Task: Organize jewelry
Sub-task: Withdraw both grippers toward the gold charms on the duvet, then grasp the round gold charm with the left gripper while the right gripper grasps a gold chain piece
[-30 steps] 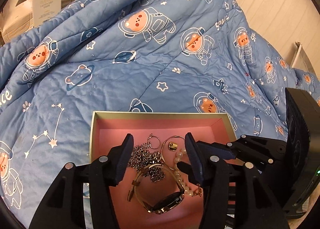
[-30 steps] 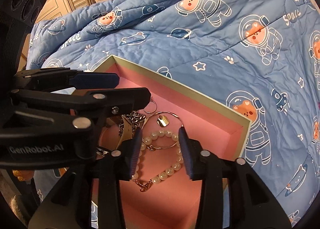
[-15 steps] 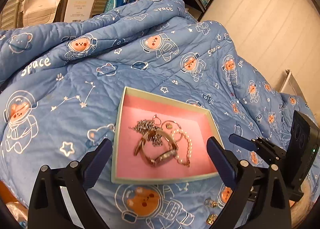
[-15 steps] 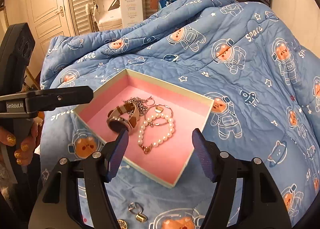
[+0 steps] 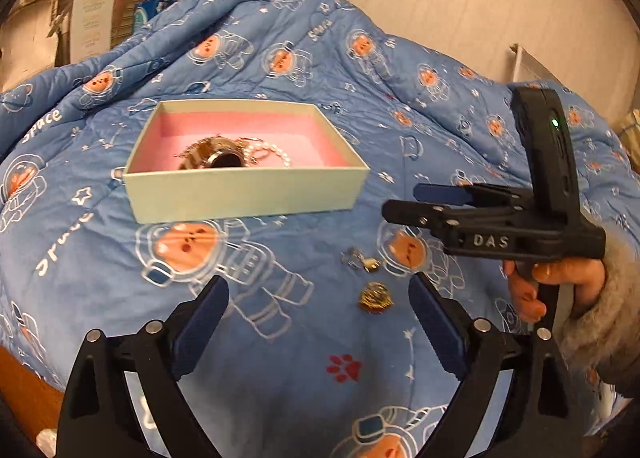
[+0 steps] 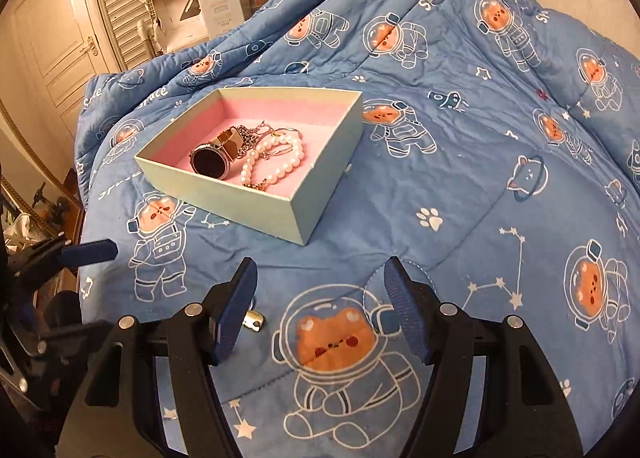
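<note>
A pale green cardboard box with a pink lining (image 6: 256,202) sits on the blue quilt printed with astronaut bears (image 6: 480,186), toward its far side from where both tools are held. Inside the box lie a gold wristwatch with a round dark face (image 6: 212,162), a white pearl bracelet (image 6: 276,162) touching it, and a tangle of silver chain (image 5: 196,146) behind them. The left gripper (image 5: 318,322) hangs over bare quilt near the close edge; its jaws have just been closing a little after opening, they stand wide, and nothing is between them. The right gripper (image 6: 320,306) hovers likewise over a bear print, jaws apart and empty; a person's hand (image 5: 556,282) in a fuzzy grey sleeve (image 5: 600,322) grips its handle. On the quilt between the box and the tools lie loose pieces: a small gold round ornament (image 5: 376,298) and, just beyond it, a small silver-and-gold piece (image 5: 360,258), too blurred to identify further; a small gold piece (image 6: 252,322) lies just beside the right gripper's left finger
</note>
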`<action>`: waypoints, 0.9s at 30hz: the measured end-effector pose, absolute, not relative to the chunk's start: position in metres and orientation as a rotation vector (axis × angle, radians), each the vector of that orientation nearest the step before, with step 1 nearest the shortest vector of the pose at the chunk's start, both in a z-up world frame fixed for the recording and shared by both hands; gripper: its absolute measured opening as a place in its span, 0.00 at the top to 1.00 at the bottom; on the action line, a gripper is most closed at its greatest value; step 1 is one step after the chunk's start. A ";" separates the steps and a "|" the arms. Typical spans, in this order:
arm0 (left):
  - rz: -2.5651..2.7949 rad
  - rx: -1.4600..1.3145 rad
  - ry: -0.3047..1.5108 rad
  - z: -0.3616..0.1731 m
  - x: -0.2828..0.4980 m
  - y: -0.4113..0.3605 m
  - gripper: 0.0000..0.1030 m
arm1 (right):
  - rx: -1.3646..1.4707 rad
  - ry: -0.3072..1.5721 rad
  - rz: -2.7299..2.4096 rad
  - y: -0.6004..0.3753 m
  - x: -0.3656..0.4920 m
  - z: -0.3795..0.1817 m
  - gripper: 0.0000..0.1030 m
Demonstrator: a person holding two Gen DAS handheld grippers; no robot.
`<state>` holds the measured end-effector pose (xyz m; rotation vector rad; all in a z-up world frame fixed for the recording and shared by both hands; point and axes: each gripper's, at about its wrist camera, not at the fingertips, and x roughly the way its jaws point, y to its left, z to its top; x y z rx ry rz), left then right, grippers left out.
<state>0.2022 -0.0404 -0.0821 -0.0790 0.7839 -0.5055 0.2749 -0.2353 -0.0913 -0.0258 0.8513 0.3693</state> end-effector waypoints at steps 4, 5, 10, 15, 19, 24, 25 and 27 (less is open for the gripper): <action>-0.557 -0.018 0.811 -0.093 0.194 -0.064 0.31 | -0.004 0.855 0.370 -0.242 0.265 -0.096 0.36; -0.568 -0.011 0.813 -0.095 0.193 -0.067 0.33 | 0.000 0.856 0.367 -0.243 0.262 -0.097 0.36; -0.591 0.038 0.826 -0.105 0.197 -0.084 0.45 | 0.036 0.871 0.352 -0.253 0.254 -0.103 0.36; -0.598 0.047 0.847 -0.115 0.206 -0.092 0.60 | 0.064 0.882 0.343 -0.259 0.249 -0.107 0.36; -0.596 0.048 0.849 -0.117 0.208 -0.094 0.77 | 0.070 0.891 0.348 -0.259 0.247 -0.110 0.36; -0.586 0.041 0.835 -0.113 0.203 -0.091 0.77 | 0.067 0.899 0.367 -0.252 0.244 -0.112 0.36; -0.584 0.038 0.830 -0.112 0.201 -0.090 0.77 | 0.065 0.900 0.373 -0.251 0.244 -0.113 0.36; -0.584 0.040 0.814 -0.108 0.197 -0.089 0.77 | 0.058 0.902 0.381 -0.248 0.243 -0.113 0.37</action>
